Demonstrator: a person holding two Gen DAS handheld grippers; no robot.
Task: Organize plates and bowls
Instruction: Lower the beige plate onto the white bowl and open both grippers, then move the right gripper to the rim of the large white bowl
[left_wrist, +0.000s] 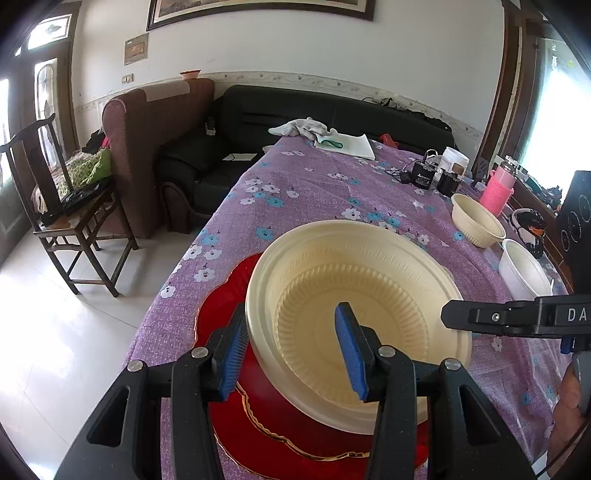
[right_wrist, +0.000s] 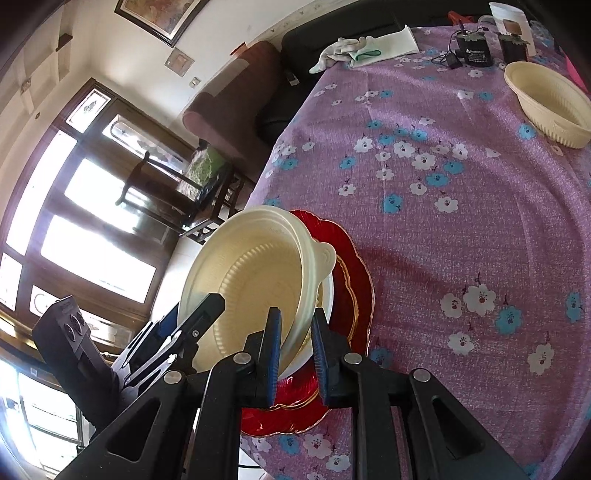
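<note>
The large cream bowl (left_wrist: 354, 306) looks like ribbed matt plastic; the red plate (left_wrist: 266, 417) under it is glossy with a gilt edge. The tablecloth (left_wrist: 317, 184) is woven purple cloth, coarse-looking. Gripper pads (left_wrist: 347, 350) are ridged blue rubber on grainy black plastic, with 4 metal pins

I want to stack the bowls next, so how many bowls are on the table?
3: a big cream bowl held over the red plates by both grippers, a smaller cream bowl far right, and a white bowl beside it. More may be hidden.
</note>
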